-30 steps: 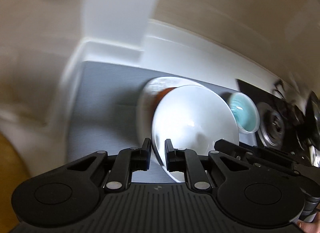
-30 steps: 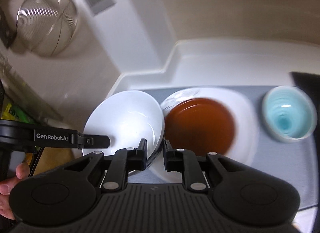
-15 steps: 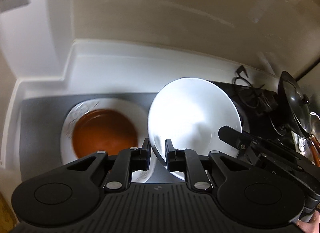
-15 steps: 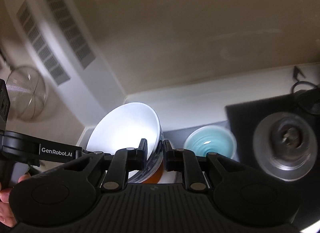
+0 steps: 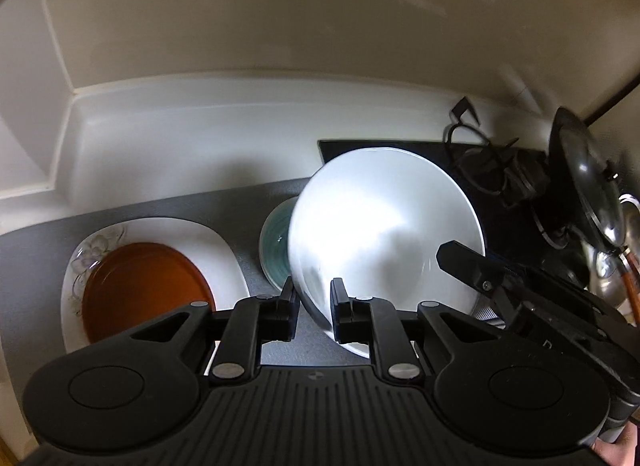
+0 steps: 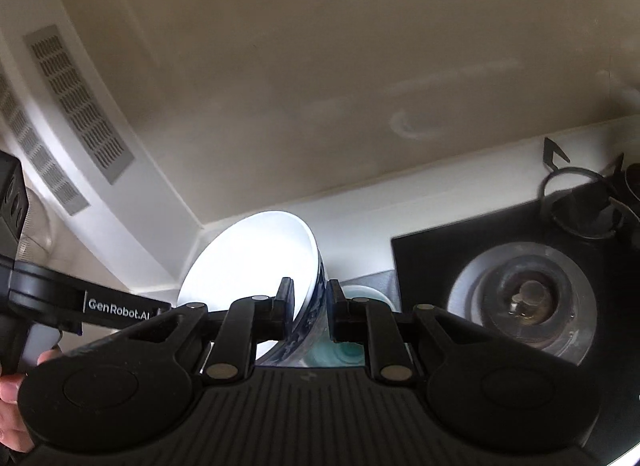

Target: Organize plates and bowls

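Both grippers are pinching opposite rims of the large white ceramic bowl (image 5: 384, 234), the left gripper (image 5: 315, 298) and the right gripper (image 6: 308, 298) each clenched on its wall, holding it tilted above the small teal glazed bowl (image 5: 274, 250). The round brown plate (image 5: 144, 290) is lying on the white flower-patterned plate (image 5: 224, 250) on the grey table (image 5: 168, 205).

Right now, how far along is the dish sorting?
Done: round brown plate sits stacked on the floral white plate. In hand: both grippers' jaws clamp the large white bowl, held tilted in the air. Left: setting it down; the small teal bowl sits alone.
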### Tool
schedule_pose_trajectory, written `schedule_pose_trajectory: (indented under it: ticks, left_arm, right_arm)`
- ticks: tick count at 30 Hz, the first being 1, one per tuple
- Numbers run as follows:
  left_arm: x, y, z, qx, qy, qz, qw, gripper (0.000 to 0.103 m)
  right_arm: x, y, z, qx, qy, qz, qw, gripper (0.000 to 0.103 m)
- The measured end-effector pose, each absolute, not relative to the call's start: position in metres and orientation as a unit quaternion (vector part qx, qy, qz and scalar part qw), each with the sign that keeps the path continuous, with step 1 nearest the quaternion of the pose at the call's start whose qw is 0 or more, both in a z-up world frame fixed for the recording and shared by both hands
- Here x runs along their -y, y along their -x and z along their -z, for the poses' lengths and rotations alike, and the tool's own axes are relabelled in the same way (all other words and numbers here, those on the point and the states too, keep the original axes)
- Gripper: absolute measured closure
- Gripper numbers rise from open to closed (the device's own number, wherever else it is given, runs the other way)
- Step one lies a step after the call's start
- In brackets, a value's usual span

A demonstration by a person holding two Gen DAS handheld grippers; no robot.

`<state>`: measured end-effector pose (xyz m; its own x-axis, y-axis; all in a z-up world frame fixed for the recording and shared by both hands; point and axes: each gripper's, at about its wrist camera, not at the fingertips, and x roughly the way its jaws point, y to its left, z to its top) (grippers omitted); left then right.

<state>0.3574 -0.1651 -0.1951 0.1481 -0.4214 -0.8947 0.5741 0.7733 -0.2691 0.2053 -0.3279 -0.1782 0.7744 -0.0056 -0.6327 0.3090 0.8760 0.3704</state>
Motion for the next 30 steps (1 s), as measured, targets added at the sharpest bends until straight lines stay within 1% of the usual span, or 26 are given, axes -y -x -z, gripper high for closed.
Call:
schedule_pose_trajectory:
  ticks: [8, 13, 17, 22, 26, 30]
  left_arm:
    - [0.192, -0.386, 0.247, -0.602, -0.087, 0.311, 0.731, 0.087]
    - [0.208, -0.396, 0.268, -0.595, -0.128, 0.305, 0.733, 0.087]
    - [0.214, -0.405, 0.283, -0.602, -0.136, 0.303, 0.726, 0.087]
    - [0.217, -0.407, 0.297, -0.599, -0.145, 0.305, 0.726, 0.087]
    - [0.218, -0.412, 0.306, -0.606, -0.141, 0.299, 0.723, 0.087]
    - [0.220, -0.411, 0.306, -0.596, -0.149, 0.303, 0.729, 0.087]
  right_arm:
    - [0.340, -0.225, 0.232, -0.362, -0.251, 0.100, 0.892, 0.085]
    - [0.339, -0.239, 0.260, -0.390, -0.250, 0.110, 0.879, 0.085]
    - [0.339, -0.247, 0.278, -0.401, -0.257, 0.119, 0.871, 0.085]
    - [0.337, -0.254, 0.291, -0.410, -0.256, 0.128, 0.866, 0.085]
    - [0.331, -0.261, 0.293, -0.420, -0.229, 0.131, 0.868, 0.085]
    - [0.328, -0.263, 0.299, -0.431, -0.219, 0.131, 0.865, 0.085]
